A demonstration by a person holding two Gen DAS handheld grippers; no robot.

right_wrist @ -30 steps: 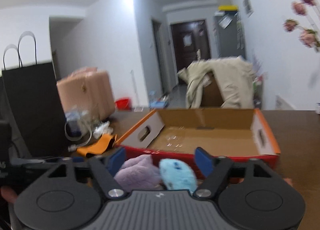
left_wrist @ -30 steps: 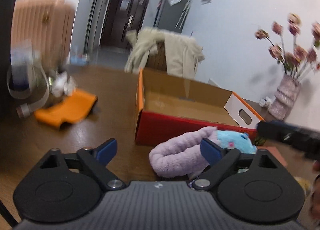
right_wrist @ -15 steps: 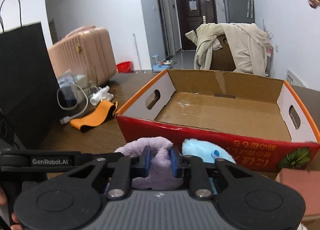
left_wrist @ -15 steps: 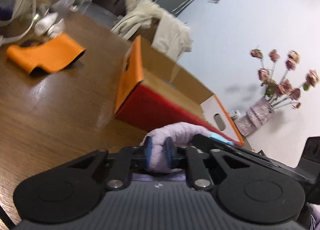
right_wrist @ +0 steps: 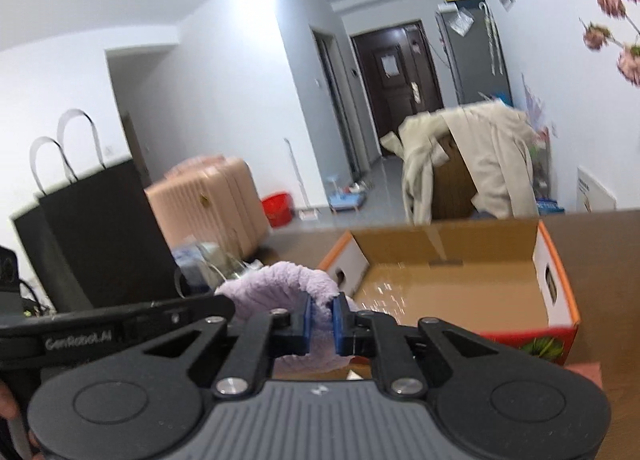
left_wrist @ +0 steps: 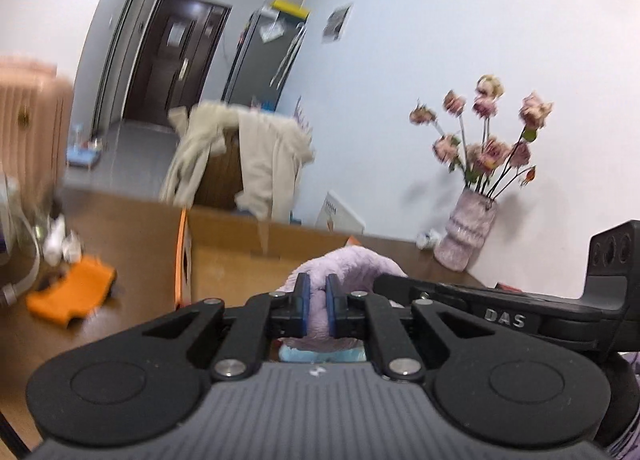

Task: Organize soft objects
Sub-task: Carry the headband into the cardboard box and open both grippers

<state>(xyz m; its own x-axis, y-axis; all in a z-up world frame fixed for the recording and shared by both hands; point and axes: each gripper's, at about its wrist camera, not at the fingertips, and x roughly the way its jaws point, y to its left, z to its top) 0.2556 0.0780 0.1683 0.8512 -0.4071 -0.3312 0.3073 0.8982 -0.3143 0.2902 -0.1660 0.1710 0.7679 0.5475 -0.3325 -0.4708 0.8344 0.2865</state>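
Note:
A lilac plush toy (left_wrist: 352, 264) with a light-blue part (left_wrist: 320, 354) hangs between both grippers, raised in front of the open cardboard box (left_wrist: 240, 244). My left gripper (left_wrist: 317, 288) is shut on a fold of the lilac fur. In the right wrist view my right gripper (right_wrist: 322, 306) has its jaws closing, the blue pads pinching the lilac plush (right_wrist: 276, 284) between them. The red-and-orange box (right_wrist: 440, 240) lies just beyond it, its brown floor bare. Most of the toy is hidden under the gripper bodies.
A vase of pink flowers (left_wrist: 468, 236) stands by the wall at the right. An orange cloth (left_wrist: 72, 292) and cables lie on the wooden table at the left. A black paper bag (right_wrist: 100, 232), a pink suitcase (right_wrist: 216, 200) and a coat-draped chair (right_wrist: 468, 164) stand further off.
Both grippers went from open around the plush to shut on it. They then rose, lifting the plush off the table in front of the box.

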